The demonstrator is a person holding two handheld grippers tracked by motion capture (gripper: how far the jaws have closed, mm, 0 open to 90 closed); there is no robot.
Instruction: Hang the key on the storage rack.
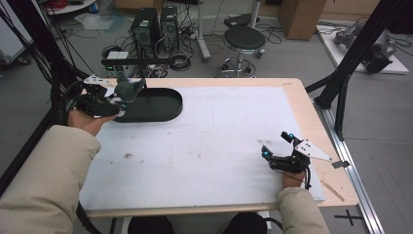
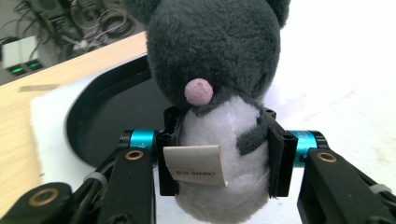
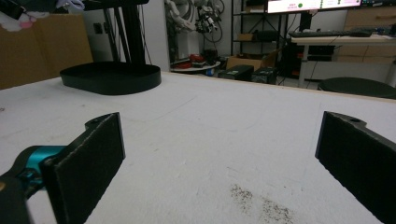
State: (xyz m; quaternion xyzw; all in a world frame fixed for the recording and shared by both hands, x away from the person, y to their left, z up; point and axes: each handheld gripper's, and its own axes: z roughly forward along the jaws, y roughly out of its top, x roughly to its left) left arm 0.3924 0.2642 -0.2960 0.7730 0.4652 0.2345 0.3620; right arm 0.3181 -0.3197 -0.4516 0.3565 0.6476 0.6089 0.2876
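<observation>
A grey and white plush toy (image 2: 219, 88) with a pink nose and a white label is clamped at its white belly by my left gripper (image 2: 222, 156). In the high view that left gripper (image 1: 119, 100) holds the plush toy (image 1: 127, 89) in the air over the left end of the black oval tray (image 1: 160, 105). My right gripper (image 1: 277, 145) rests on the white mat near the table's right front, jaws wide apart with nothing between them. In the right gripper view the right gripper (image 3: 219, 154) faces the black oval tray (image 3: 112, 77) far across the mat.
A white mat (image 1: 204, 141) covers most of the wooden table (image 1: 304, 112). Dark specks (image 3: 261, 203) mark the mat just ahead of the right jaws. A black stool (image 1: 243, 41), computer towers (image 1: 153, 27) and cables stand on the floor beyond the far edge.
</observation>
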